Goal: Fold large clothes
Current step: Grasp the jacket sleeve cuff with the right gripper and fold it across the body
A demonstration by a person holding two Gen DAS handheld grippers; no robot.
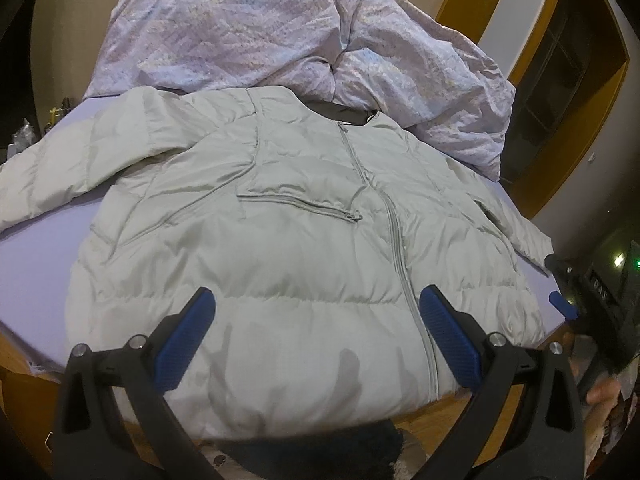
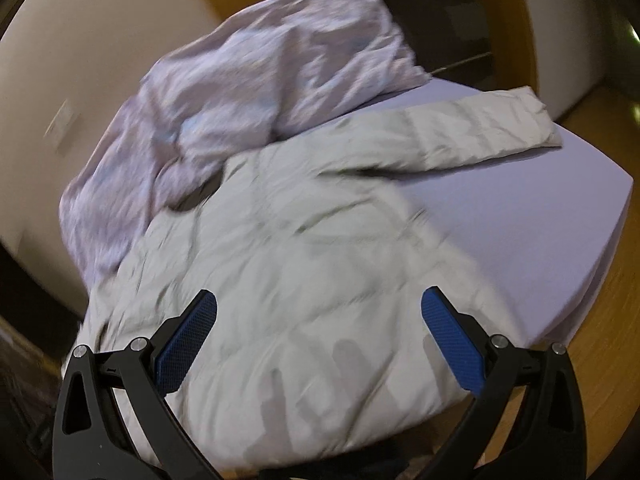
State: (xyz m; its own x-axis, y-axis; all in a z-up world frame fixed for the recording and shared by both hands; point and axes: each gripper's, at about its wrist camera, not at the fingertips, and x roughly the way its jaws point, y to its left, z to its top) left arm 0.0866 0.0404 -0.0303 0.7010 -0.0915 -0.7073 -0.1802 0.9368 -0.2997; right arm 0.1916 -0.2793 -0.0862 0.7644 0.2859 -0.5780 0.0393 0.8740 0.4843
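Lying flat on the smooth lavender bed (image 1: 36,264), the quilted puffer jacket (image 1: 280,240) faces both grippers' wide-apart jaws.

Left wrist view: looks forward and down from the bed's near edge, close above the hem of the jacket (image 1: 280,220), with the quilt (image 1: 280,32) across the upper frame. Right wrist view: looks from nearer the jacket's (image 2: 280,260) right side, blurred, with the quilt (image 2: 240,80) at upper left. Both views share jacket, quilt and mattress (image 2: 540,200).
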